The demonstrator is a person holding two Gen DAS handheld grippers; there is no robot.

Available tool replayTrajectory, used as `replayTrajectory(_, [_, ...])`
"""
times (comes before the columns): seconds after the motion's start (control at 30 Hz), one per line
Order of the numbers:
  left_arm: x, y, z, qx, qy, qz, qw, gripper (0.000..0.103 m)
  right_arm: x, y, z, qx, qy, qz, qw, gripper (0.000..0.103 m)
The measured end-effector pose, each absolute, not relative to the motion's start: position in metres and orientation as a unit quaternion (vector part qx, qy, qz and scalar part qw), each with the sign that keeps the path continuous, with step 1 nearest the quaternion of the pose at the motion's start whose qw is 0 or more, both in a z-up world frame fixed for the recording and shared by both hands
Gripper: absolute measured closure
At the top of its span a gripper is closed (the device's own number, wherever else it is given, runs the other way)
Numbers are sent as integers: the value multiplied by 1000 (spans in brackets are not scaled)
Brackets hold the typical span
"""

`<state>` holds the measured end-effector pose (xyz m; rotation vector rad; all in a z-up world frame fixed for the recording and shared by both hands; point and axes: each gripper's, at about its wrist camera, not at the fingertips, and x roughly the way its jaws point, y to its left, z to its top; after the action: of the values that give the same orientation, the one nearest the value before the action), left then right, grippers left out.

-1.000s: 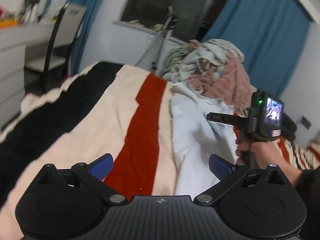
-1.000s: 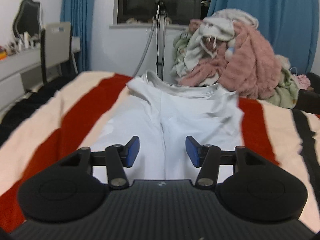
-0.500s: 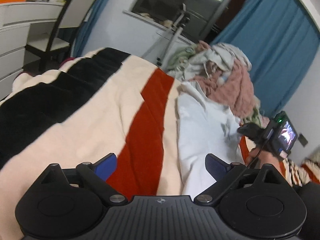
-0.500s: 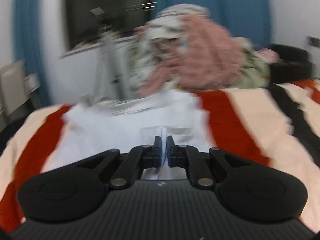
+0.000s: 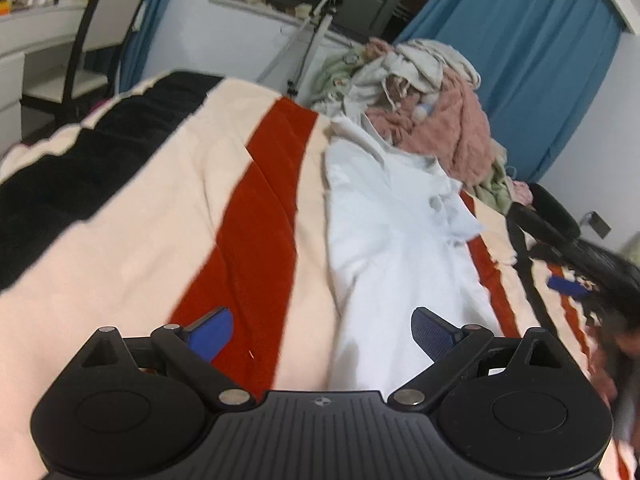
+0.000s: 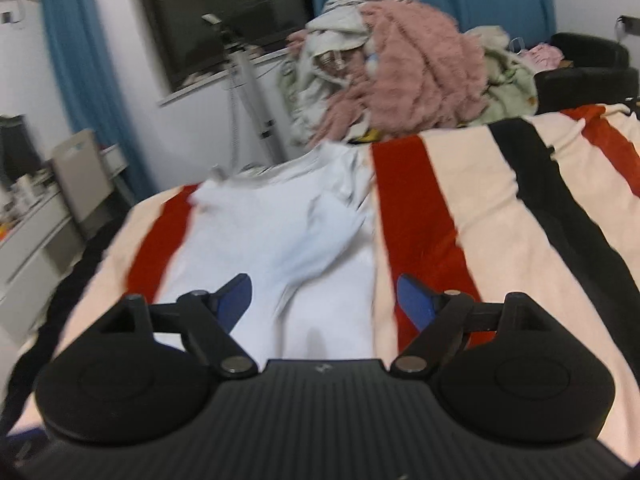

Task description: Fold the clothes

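Currently: white garment [image 6: 280, 240] flat on striped bed [image 6: 480, 216], between folds.
Left fingers [image 5: 320, 334] spread, empty; right fingers [image 6: 324, 300] just opening, nothing between. Next, probably: pinch a side edge, fold inward.

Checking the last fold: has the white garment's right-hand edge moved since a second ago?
Yes. The white garment now has its right-hand edge flipped leftwards, inward from the red stripe.

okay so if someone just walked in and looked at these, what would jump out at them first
A white garment lies stretched out along a bed blanket with bold cream, red and black stripes. Behind it, at the far end of the bed, rises a heap of unfolded clothes topped by something shaggy and pink, against blue curtains.
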<state>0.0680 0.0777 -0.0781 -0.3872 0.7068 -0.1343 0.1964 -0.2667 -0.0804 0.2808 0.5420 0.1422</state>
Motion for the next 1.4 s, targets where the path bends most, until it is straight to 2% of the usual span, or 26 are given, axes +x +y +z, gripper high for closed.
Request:
replayTrajectory(0.2, [46,71,-77,-214,378,-97,896,6,85,-284,-89,177,313,86,929,22])
replayTrajectory(0.3, [32,68,-80,-223,404,-108,880,6,62,-297,-116,260,383,82,882,20])
replayTrajectory(0.43, [12,65,-98,-249,460,-112,845,6,58,-306,-165,389,470,109,785,22])
replayTrajectory(0.6, [-6,70,-121,-301,494,-91,811,9,55,-292,-168,372,489,111,781,35])
replayTrajectory(0.8, [-18,85,-129,-362,494,-75,787,18,32,-283,-164,371,495,135,774,38])
replayTrajectory(0.87, [-22,90,-131,-382,494,-71,778,24,22,-284,-164,379,494,140,770,40])
replayTrajectory(0.93, [-27,89,-131,-385,497,-76,774,34,15,-283,-163,378,494,137,771,56])
replayTrajectory(1.0, [-32,87,-131,-386,500,-82,771,39,9,-283,-164,378,497,131,770,61])
replayTrajectory(1.07, [-35,80,-132,-377,510,-91,768,43,5,-281,-164,371,502,124,771,62])
replayTrajectory(1.17, [-40,73,-134,-365,521,-92,766,59,2,-275,-164,353,510,114,776,62])
replayTrajectory(1.23, [-42,74,-133,-370,515,-94,767,82,-2,-274,-163,351,505,111,781,63])
replayTrajectory(1.27, [-42,76,-134,-383,511,-99,763,87,-4,-275,-162,356,499,109,783,64])
replayTrajectory(1.3, [-41,79,-133,-396,507,-103,759,95,-6,-276,-161,360,494,107,784,72])
replayTrajectory(1.4, [-43,87,-129,-439,484,-115,749,98,-9,-282,-157,380,481,106,783,89])
